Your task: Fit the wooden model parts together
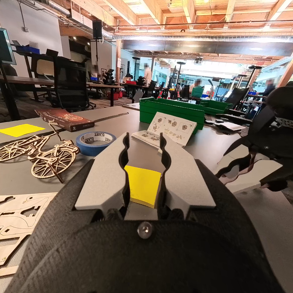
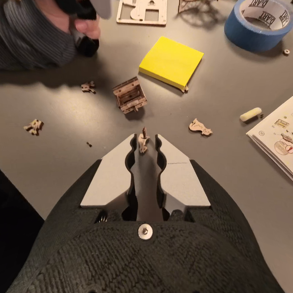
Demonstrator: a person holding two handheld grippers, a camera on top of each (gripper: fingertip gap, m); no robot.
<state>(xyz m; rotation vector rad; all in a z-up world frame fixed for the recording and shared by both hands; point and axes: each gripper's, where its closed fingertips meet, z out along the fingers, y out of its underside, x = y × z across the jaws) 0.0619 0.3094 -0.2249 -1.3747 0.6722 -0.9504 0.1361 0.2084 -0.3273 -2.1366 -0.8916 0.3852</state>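
While both hand-held grippers (image 1: 145,139) (image 2: 145,137) gape, small wooden piece (image 2: 143,141) between right fingertips, wooden box (image 2: 130,97) apparently empty, green bin (image 1: 171,111) contents hidden.

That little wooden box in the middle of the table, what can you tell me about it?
The little wooden box looks laser-cut from thin pale plywood with dark, scorched edges. It is a small crate built of slotted panels, open on top so its slatted inside shows, with a small tab sticking out at its near side. It stands on the grey table, turned at an angle, just short of the yellow sticky-note pad. Nothing grips or touches it; the right gripper is open, short of it, around a smaller wooden piece.
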